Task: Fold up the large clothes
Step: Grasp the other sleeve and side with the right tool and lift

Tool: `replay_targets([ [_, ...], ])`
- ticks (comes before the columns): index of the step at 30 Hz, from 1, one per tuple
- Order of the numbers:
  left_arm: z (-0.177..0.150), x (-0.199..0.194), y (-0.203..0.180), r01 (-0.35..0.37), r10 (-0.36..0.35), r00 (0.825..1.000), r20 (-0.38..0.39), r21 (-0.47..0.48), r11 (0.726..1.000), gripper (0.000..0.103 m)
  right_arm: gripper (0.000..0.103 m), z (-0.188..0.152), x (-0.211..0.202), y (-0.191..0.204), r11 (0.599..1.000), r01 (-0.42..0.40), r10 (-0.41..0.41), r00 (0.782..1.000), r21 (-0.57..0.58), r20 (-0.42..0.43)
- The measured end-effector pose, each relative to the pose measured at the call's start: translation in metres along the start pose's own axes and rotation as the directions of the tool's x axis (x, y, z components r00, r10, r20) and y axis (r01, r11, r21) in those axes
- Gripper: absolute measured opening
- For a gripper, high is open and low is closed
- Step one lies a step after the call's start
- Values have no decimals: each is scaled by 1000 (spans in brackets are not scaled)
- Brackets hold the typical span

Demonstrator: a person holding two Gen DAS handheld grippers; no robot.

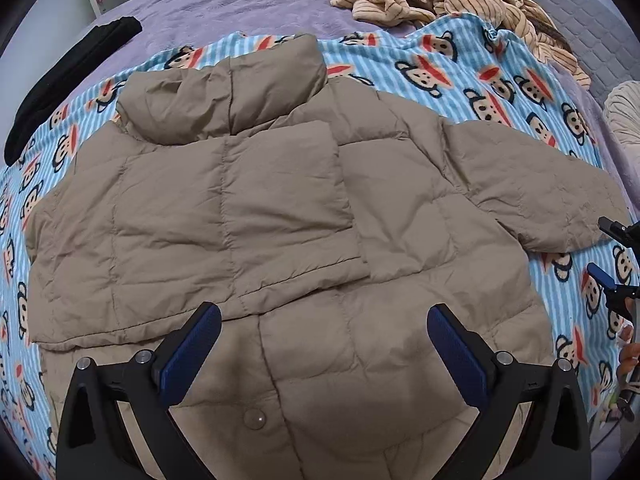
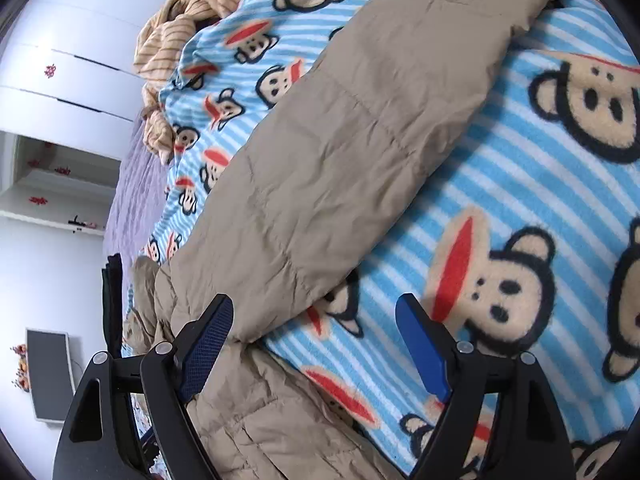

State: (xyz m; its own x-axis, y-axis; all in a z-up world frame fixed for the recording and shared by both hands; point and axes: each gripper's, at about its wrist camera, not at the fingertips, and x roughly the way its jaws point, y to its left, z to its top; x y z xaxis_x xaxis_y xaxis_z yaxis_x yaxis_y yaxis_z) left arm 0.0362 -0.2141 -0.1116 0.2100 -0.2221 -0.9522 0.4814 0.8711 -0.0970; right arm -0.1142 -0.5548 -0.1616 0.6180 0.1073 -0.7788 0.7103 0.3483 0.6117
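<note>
My left gripper (image 1: 324, 332) is spread wide, its two blue-padded fingers (image 1: 192, 354) pointing forward and away from me with nothing between them. The black finger arms angle outward from the near edge of the view, the pads facing each other across a broad gap.

My right gripper (image 2: 314, 334) is spread just as wide, its blue pads (image 2: 420, 354) well apart and holding nothing. Its wrist is rolled, so its view is tilted sideways. From my left wrist camera, the right gripper shows at the far right edge, its black fingers with blue tips parted, and part of my hand (image 1: 628, 354) shows just below it.
</note>
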Motion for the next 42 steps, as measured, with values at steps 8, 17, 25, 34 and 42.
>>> replay_targets([
  [8,8,5,-22,30,-30,1000,5,-1,1000,103,86,41,5,-28,994,-33,27,998,104,58],
  [17,13,1,-20,28,-27,999,29,-38,999,103,86,78,5,-54,924,-269,244,962,273,123],
  [25,19,-18,13,0,12,995,95,-122,993,103,57,92,21,-62,811,-401,367,916,427,164],
  [34,13,-37,84,-40,78,987,143,-250,967,103,9,90,16,9,841,-474,462,880,260,110],
  [42,-3,-44,137,-35,97,981,166,-343,939,103,9,39,33,176,860,-460,447,888,-221,-111],
])
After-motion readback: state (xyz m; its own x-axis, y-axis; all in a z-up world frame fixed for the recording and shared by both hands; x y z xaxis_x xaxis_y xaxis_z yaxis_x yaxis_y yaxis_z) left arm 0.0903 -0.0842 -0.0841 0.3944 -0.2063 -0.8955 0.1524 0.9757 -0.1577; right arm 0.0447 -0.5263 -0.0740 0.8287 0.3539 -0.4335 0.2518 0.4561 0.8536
